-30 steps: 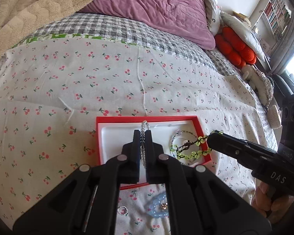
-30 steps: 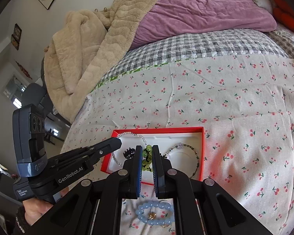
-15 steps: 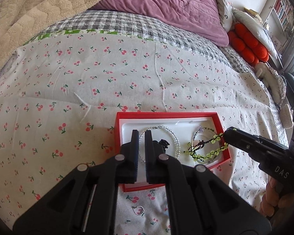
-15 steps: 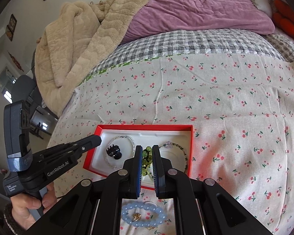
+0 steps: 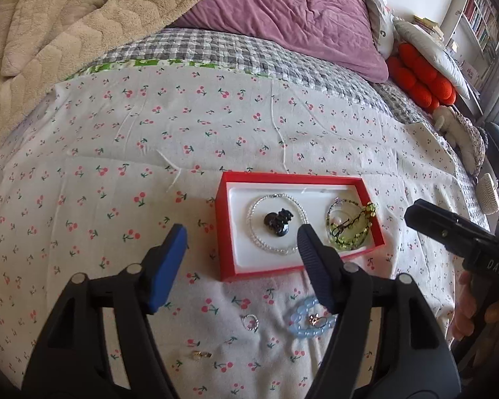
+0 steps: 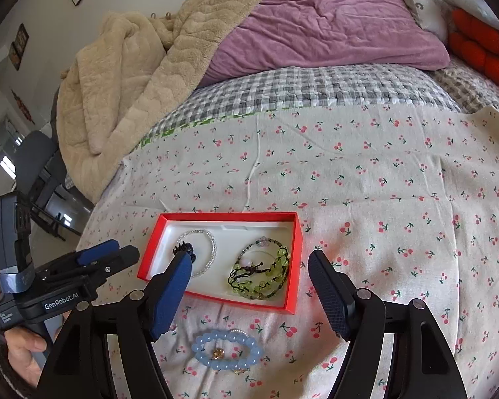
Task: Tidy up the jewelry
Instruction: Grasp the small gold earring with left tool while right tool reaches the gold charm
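A red box (image 5: 223, 229) (image 6: 291, 286) with a white inside sits on the cherry-print cloth. In it lie a clear bead bracelet (image 5: 276, 248) (image 6: 213, 249) around a black hair clip (image 5: 277, 221) (image 6: 183, 249), and a green bead bracelet (image 5: 349, 232) (image 6: 259, 276). My left gripper (image 5: 241, 242) is open and empty just in front of the box. My right gripper (image 6: 249, 272) is open and empty, above the box's near edge. On the cloth nearer me lie a light blue bead bracelet (image 5: 311, 319) (image 6: 228, 350), a small ring (image 5: 250, 322) and a gold earring (image 5: 199, 354).
The cherry-print cloth (image 5: 116, 166) covers a bed. Behind it lie a checked quilt (image 5: 233, 50), a purple duvet (image 5: 299, 10), a beige blanket (image 5: 50, 33) and orange cushions (image 5: 422, 79). The bed edge drops off at the left in the right wrist view.
Both grippers opened and pulled back from the box. The clear bracelet left my left gripper and the green bracelet left my right; both now lie in the box.
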Demonstrator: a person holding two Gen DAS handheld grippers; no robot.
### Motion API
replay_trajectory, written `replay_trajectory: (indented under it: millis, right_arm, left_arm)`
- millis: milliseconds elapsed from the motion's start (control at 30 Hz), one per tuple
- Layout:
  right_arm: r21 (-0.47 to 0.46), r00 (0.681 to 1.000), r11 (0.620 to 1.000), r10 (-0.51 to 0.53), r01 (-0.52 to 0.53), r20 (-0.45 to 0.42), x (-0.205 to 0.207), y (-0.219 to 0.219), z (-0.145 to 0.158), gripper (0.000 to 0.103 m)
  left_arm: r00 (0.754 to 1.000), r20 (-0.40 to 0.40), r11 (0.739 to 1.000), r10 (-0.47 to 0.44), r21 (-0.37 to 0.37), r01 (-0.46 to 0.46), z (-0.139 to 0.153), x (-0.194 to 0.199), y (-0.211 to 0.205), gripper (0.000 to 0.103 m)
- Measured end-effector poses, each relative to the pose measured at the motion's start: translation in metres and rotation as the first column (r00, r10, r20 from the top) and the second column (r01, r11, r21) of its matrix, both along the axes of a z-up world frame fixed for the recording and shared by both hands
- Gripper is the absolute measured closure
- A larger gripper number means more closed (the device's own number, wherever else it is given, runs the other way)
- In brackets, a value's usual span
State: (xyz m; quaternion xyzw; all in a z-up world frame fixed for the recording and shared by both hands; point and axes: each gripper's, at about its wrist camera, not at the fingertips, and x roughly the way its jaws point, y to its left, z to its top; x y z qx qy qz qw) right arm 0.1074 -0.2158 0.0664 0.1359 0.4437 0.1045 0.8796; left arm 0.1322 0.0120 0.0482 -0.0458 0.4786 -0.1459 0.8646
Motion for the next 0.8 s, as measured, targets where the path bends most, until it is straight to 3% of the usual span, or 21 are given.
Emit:
replay_trajectory:
  millis: [167, 333, 467, 800]
  right_arm:
    - [-0.018, 1.0, 1.0, -0.014, 0.014, 0.001, -0.017, 0.0, 0.005, 0.022]
    - [-0.087, 1.0, 0.996, 0.001, -0.003, -0.015, -0.032, 0.007, 0.0, 0.021]
    - [-0.099, 0.997, 0.995, -0.008, 0.001, -0.074, -0.044, 0.01, -0.012, 0.02]
    - [-0.119, 0.959, 0.993, -0.052, 0.02, -0.279, -0.057, 0.013, -0.046, 0.02]
  left_arm:
    - [1.0, -0.017, 0.999, 0.024, 0.035, -0.023, -0.004, -0.018, 0.016, 0.022]
    - [0.999, -0.035, 0.993, 0.03, 0.117, -0.025, -0.016, -0.033, 0.023, 0.02]
    - [0.997, -0.071, 0.988, 0.019, 0.155, -0.007, -0.028, -0.043, 0.027, 0.02]
    - [0.979, -0.202, 0.996, -0.015, 0.084, 0.033, -0.047, -0.061, 0.034, 0.02]
